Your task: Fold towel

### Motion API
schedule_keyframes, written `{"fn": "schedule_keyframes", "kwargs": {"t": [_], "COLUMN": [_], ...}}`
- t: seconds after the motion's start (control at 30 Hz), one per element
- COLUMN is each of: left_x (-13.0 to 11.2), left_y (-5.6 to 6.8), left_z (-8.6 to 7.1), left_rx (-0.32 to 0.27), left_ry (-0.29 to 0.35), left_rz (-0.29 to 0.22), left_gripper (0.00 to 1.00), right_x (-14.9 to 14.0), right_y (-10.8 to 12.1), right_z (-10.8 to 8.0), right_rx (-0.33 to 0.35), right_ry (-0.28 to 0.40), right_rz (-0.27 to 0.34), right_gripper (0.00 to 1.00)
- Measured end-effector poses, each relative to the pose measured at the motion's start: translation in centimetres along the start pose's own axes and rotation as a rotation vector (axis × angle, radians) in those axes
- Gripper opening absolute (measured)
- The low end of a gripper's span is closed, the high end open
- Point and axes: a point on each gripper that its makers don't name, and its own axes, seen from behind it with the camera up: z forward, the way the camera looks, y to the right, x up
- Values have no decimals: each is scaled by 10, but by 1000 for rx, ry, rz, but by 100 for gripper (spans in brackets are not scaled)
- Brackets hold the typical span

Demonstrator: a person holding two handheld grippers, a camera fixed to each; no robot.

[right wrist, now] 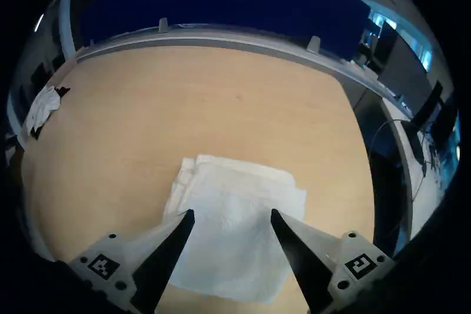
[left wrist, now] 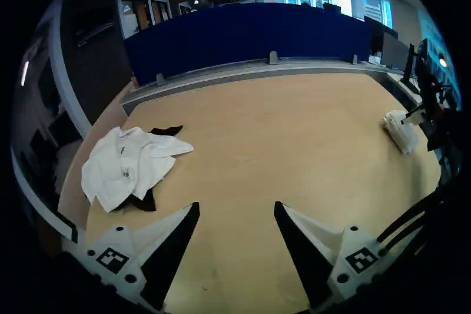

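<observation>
The right gripper [right wrist: 231,212] is released, its two white fingers with black inner faces spread wide and grasping nothing. It hangs over a folded white towel [right wrist: 235,193] that lies flat on a light wooden table [right wrist: 176,108]. In the right gripper view the towel sits directly between and under the fingertips, its layers stacked in a rough rectangle with a few stepped edges showing along its far and left sides. Whether the fingertips touch the fabric I cannot tell. The left gripper [left wrist: 235,205] is likewise released, jaws apart and holding nothing, above a bare stretch of the tabletop. In the left gripper view the towel appears small near the table's right edge, well apart from this gripper. A crumpled white cloth [left wrist: 132,164] lies in a loose heap near the opposite, left edge of the table. A black cloth [left wrist: 166,131] peeks out from beneath it at its far side and again at its near side. The same heap shows small at the far left in the right gripper view. A grey rail [left wrist: 247,71] runs along the far edge of the table. Behind it stands a dark blue partition [left wrist: 253,34], and ceiling strip lights and bright windows show beyond that.
</observation>
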Motion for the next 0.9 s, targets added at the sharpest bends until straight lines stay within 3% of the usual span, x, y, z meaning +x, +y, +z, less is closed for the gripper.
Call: {"fn": "schedule_keyframes", "kwargs": {"t": [0.37,0.9], "left_x": [-3,2], "left_y": [-7,-5], "left_z": [-1,-1], "left_rx": [19,7], "left_ry": [-8,8], "left_rz": [-13,-15], "left_gripper": [94,94], "right_x": [2,5], "right_y": [1,-11], "right_z": [22,-12], "right_rx": [9,16], "right_ry": [-44,16], "right_rz": [-17,29], "right_gripper": [100,100]}}
